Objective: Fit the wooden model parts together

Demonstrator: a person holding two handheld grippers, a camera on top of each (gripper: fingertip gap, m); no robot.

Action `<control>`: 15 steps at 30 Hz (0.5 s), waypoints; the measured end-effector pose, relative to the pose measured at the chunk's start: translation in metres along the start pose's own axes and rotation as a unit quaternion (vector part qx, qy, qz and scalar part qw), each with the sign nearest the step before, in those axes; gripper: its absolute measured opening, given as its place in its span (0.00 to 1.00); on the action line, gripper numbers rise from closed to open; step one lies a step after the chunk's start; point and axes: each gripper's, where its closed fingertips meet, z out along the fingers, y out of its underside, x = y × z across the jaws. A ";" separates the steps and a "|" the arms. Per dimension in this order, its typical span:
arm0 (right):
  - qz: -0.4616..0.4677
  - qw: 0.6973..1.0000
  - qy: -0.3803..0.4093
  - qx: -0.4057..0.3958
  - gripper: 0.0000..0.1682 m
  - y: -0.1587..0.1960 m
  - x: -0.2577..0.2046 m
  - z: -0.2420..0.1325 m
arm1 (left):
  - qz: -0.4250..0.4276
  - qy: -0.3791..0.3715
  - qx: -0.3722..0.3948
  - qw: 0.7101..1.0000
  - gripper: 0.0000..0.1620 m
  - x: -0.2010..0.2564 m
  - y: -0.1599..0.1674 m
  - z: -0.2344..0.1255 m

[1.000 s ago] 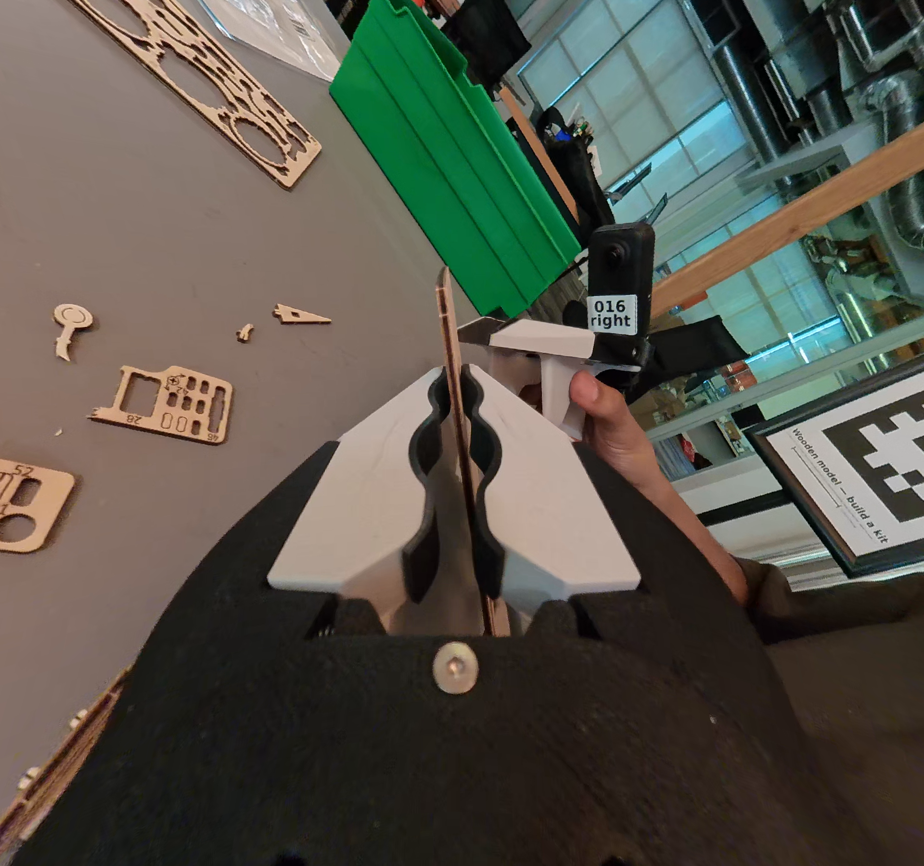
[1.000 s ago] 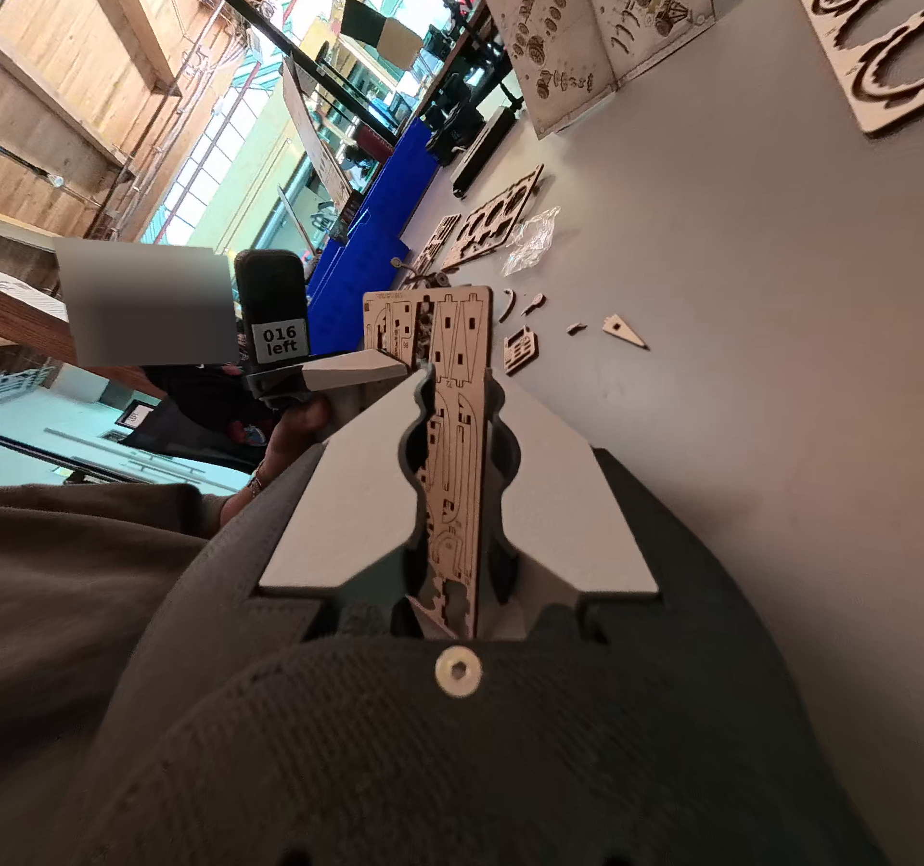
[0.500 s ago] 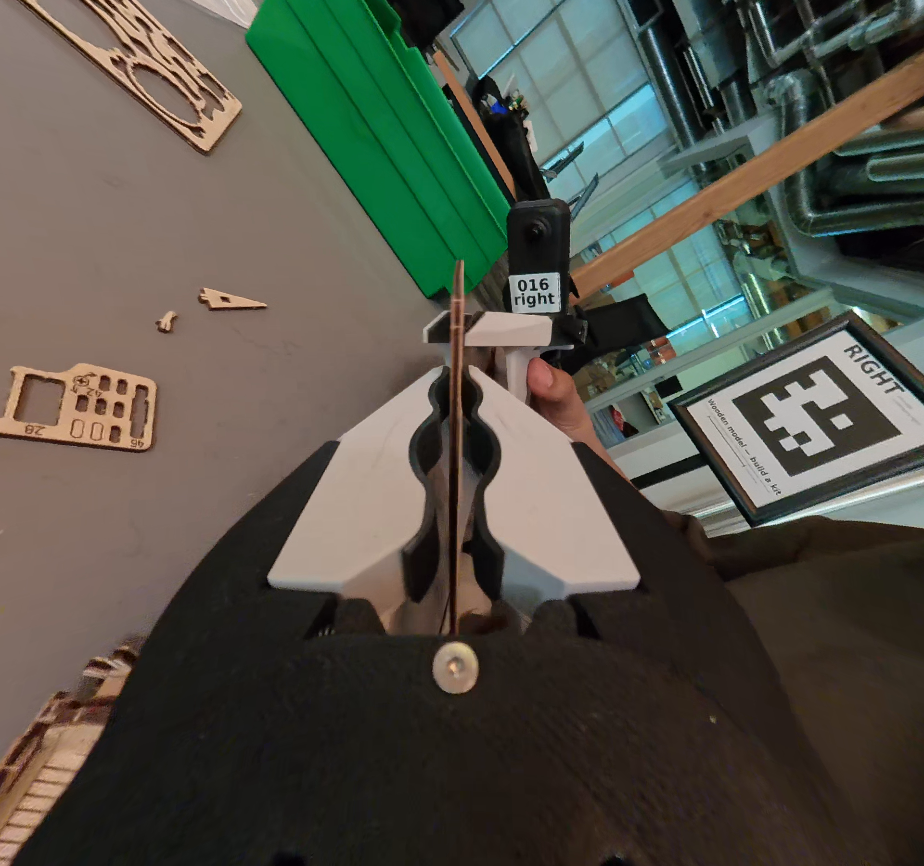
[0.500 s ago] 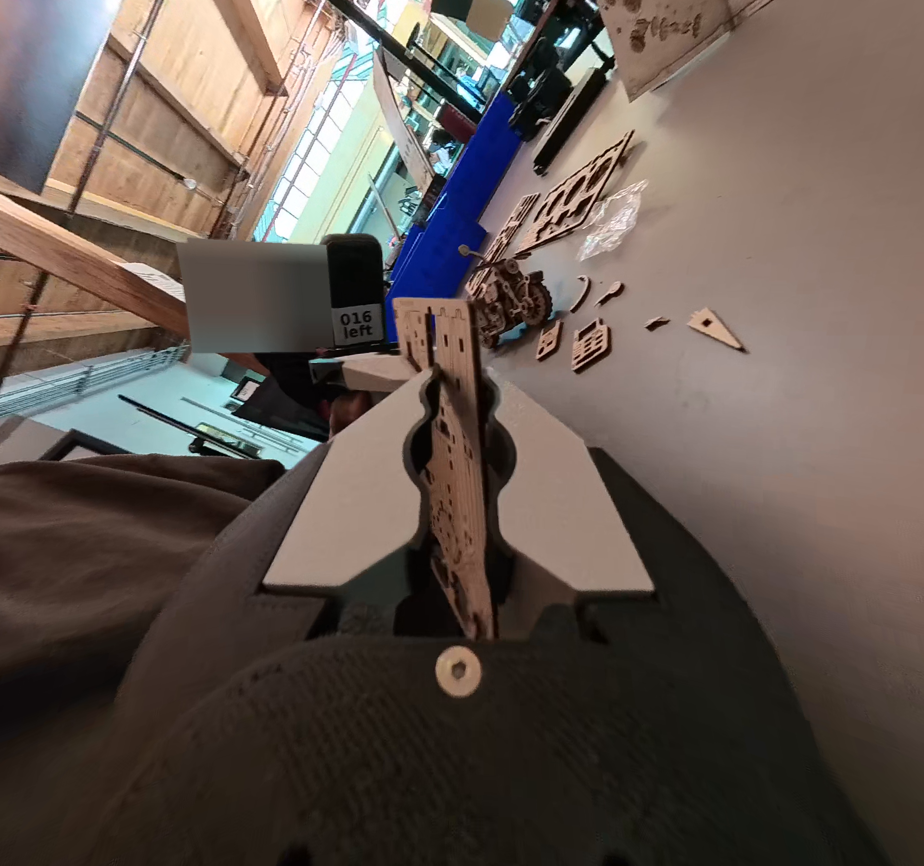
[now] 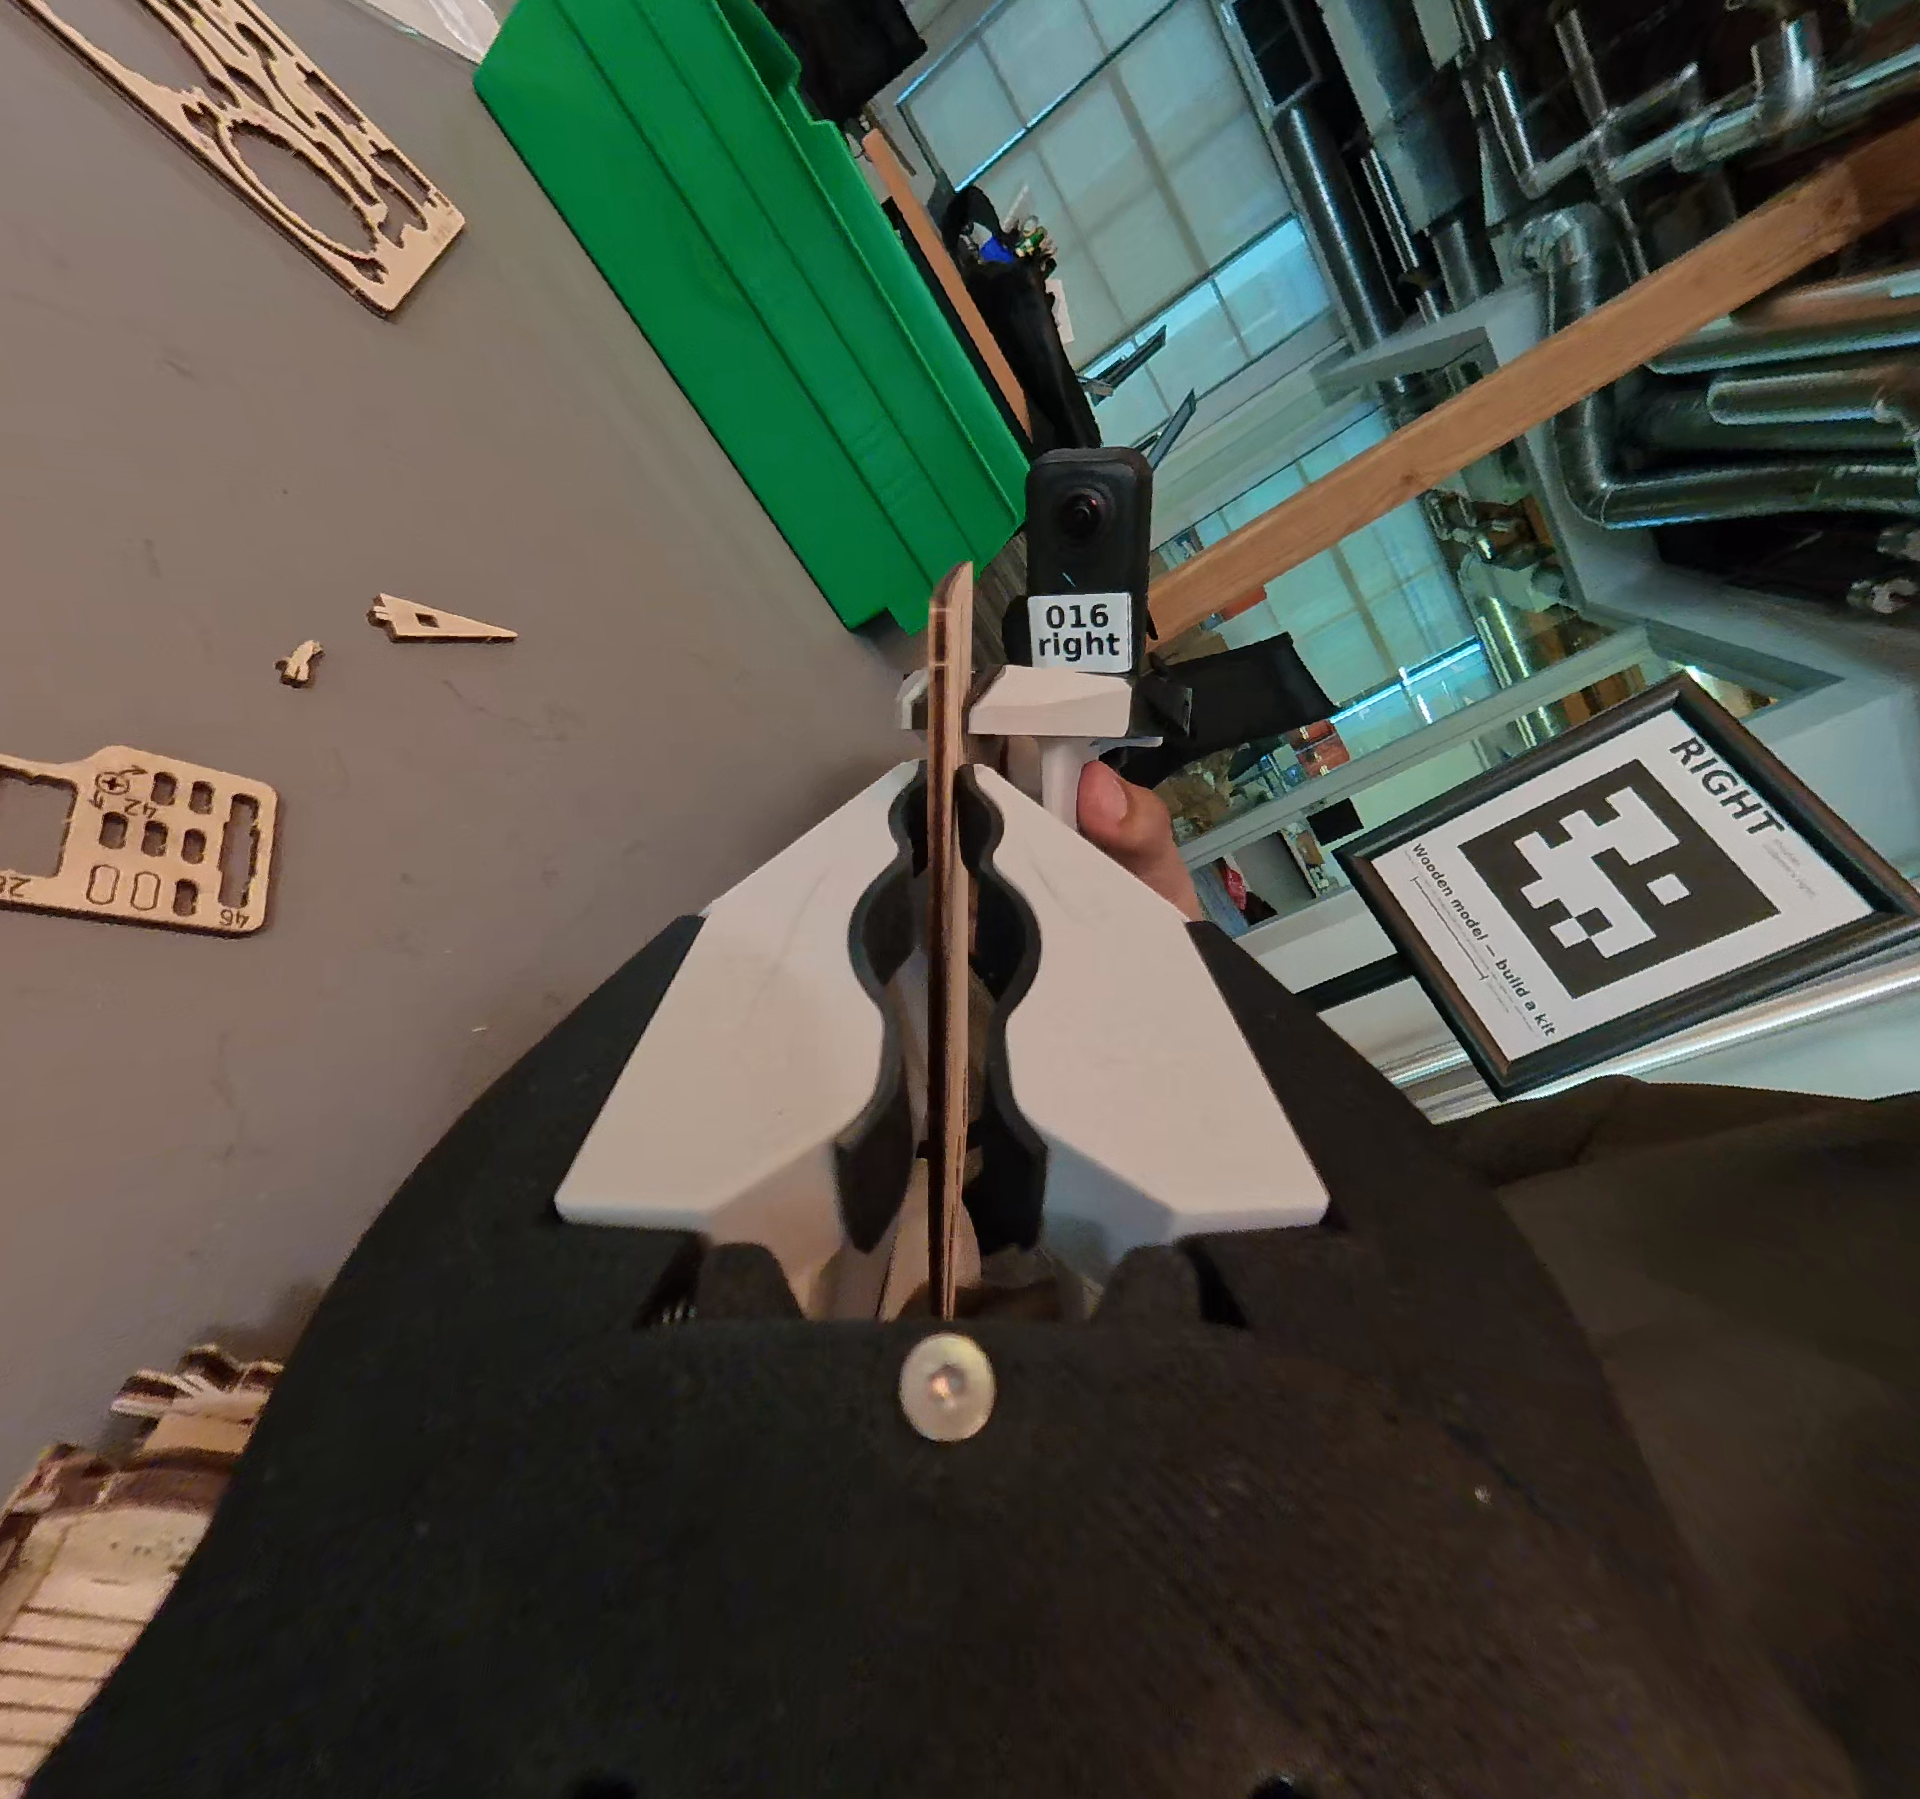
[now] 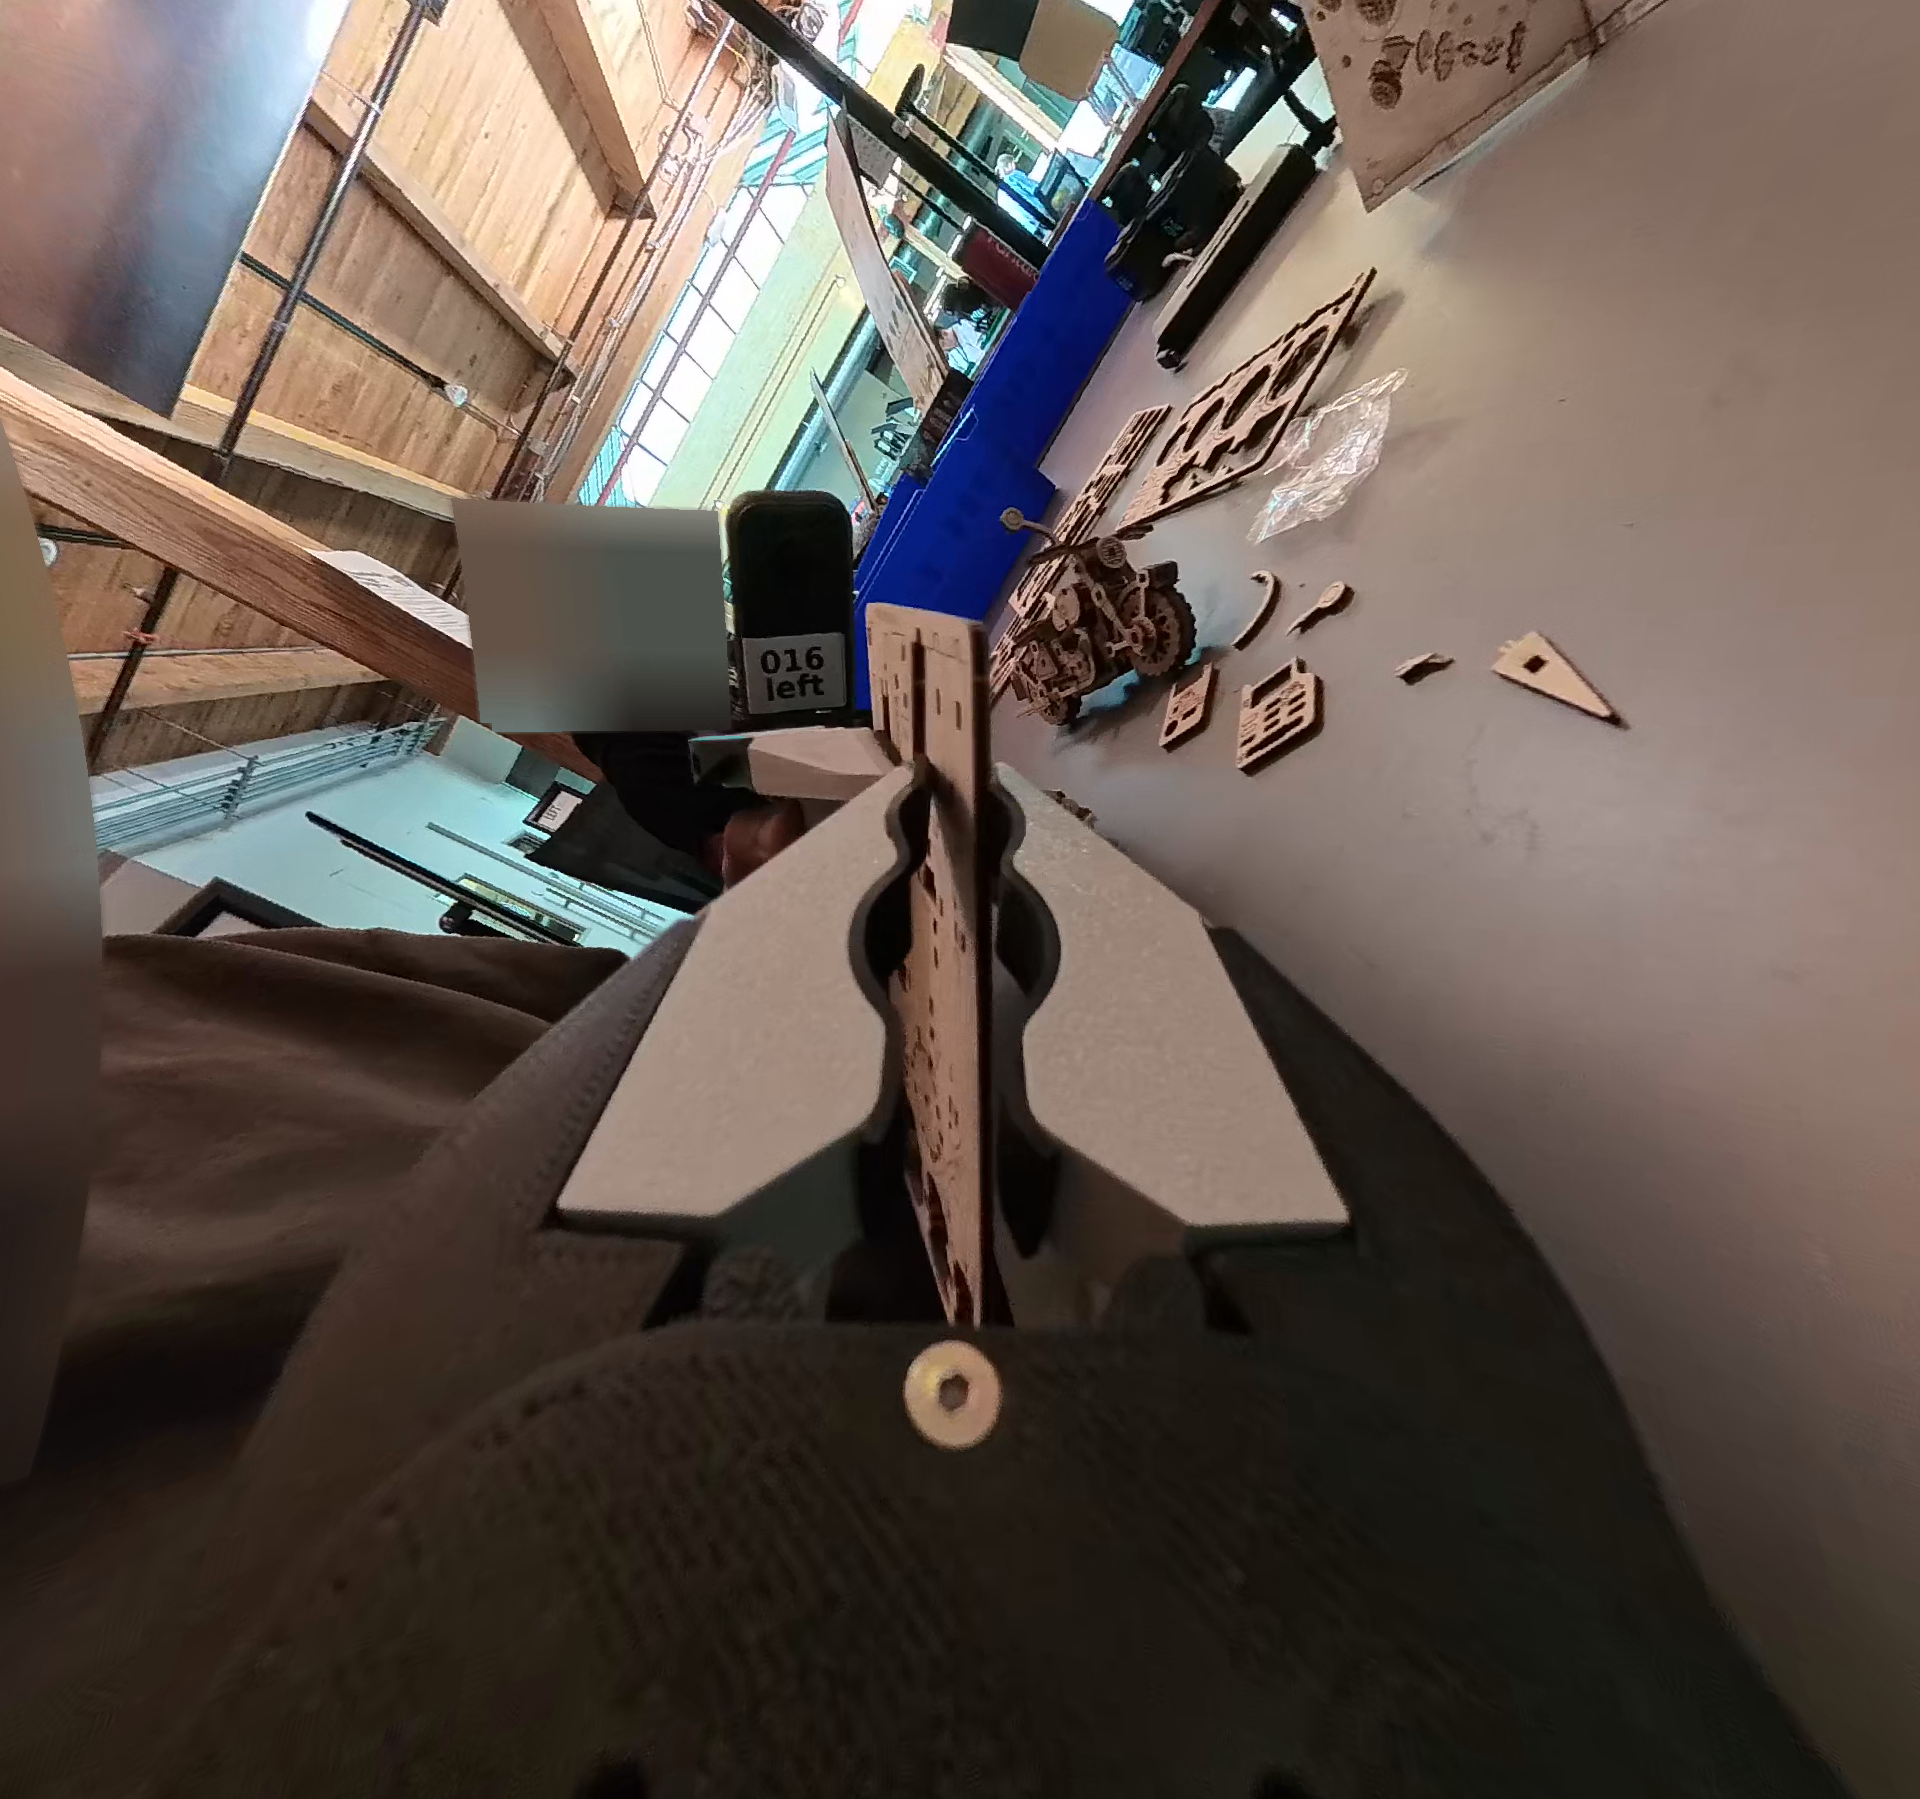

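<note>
A thin laser-cut wooden sheet point(image 5: 948, 970) is held off the grey table by both grippers at opposite ends. My left gripper point(image 5: 948, 793) is shut on it, and I see the sheet edge-on. The right gripper point(image 5: 1049, 710) shows just beyond, clamped on the far end. In the right wrist view my right gripper point(image 6: 948, 793) is shut on the same sheet point(image 6: 940, 970), whose cut-out face shows at a slant. The left gripper point(image 6: 800, 752) shows beyond it. A built wooden motorcycle model point(image 6: 1101, 627) stands on the table.
A green bin point(image 5: 727, 274) and an emptied fret sheet point(image 5: 239, 97) lie at the back. Loose pieces lie on the table: a perforated plate point(image 5: 156, 845) and a triangle point(image 5: 436, 622). A framed marker sign point(image 5: 1621, 897), a blue bin point(image 6: 987, 440), a plastic bag point(image 6: 1330, 450) and an instruction sheet point(image 6: 1455, 14) are around. Both grippers' tips are roughly 12 cm from the perforated plate point(image 5: 156, 845). My right wrist view point(image 6: 1277, 723) looks at it from another angle.
Both grippers have turned together with the sheet still clamped. The sheet now looks more edge-on in the right wrist view, and the motorcycle model has come into that view.
</note>
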 end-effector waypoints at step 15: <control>-0.065 0.996 0.060 -0.014 0.09 0.001 0.008 -0.004 | 0.053 -0.039 -0.008 0.998 0.00 -0.001 0.004 0.002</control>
